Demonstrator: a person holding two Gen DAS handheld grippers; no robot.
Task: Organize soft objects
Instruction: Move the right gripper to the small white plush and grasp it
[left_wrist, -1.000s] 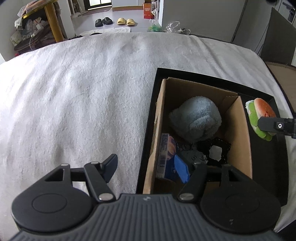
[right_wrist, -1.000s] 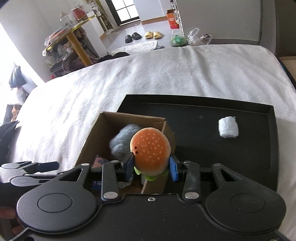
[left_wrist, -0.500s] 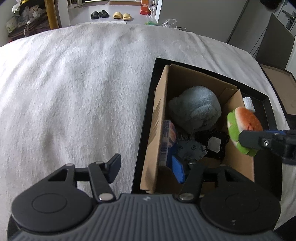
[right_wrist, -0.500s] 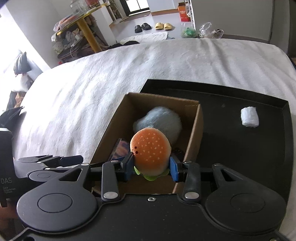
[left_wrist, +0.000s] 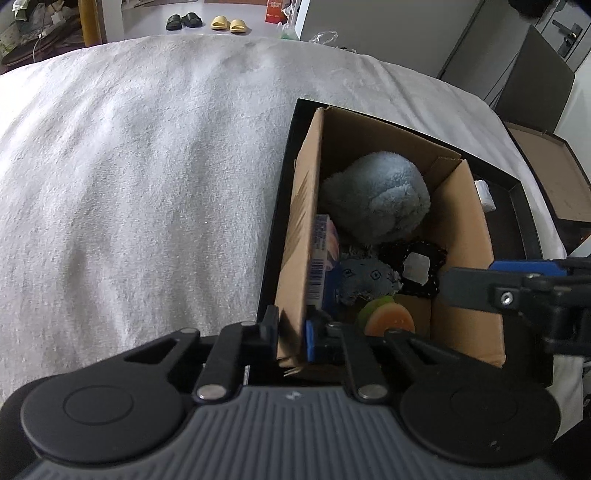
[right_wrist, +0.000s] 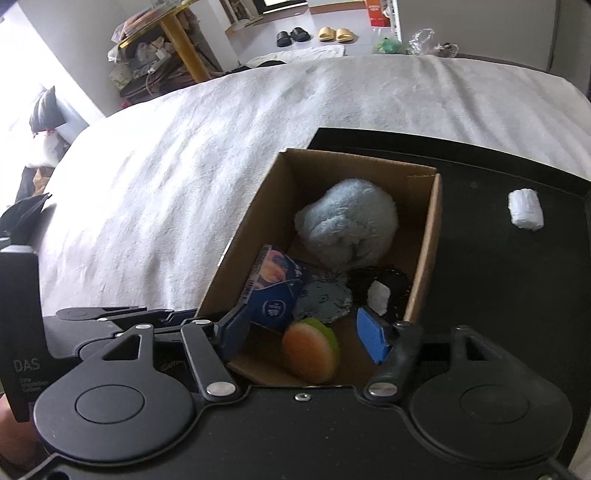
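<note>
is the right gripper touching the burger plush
Apart. The right wrist view shows the right gripper open, its fingers spread wide of the burger plush, with box showing on both sides.

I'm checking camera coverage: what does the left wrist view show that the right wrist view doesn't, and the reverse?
Only the left wrist view shows the left gripper clamped on the cardboard box wall, plus a grey door.

Only the right wrist view shows the right gripper open, and the whole white roll on the black tray.

Both show the burger plush and blue-grey plush inside the box.
</note>
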